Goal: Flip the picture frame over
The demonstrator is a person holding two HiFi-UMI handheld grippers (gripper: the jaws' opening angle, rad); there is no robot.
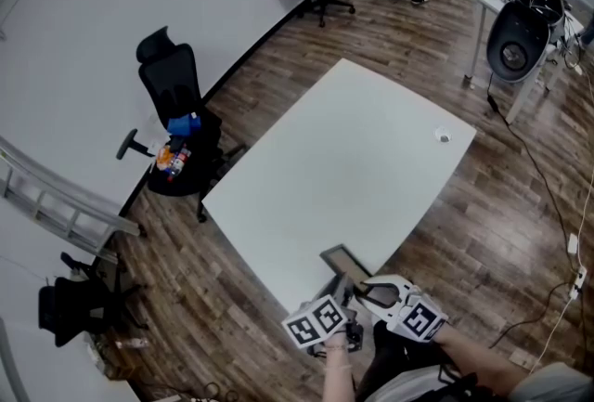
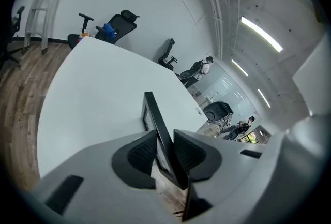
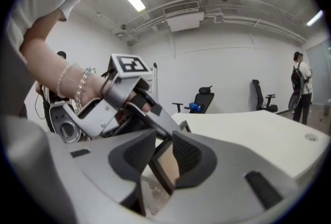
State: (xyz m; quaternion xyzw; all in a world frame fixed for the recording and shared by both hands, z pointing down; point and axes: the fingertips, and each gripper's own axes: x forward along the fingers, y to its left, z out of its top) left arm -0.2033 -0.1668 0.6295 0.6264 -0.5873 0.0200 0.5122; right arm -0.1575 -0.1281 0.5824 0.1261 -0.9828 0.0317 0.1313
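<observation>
At the lower middle of the head view, the left gripper (image 1: 334, 293) is clamped on the frame (image 1: 342, 258). The frame stands on edge at the near rim of the table (image 1: 353, 149), its thin side running up between the pads. Just to the right, the right gripper (image 1: 371, 291) straddles a corner of the frame, the tan backing toward one pad. Its jaws look slack rather than pressing, though the angle makes that hard to confirm. The flip seems about half done: the frame is raised but not yet turned over. The next move calls for tipping it past upright and laying it on its other face, the right gripper steadying or pulling clear.
</observation>
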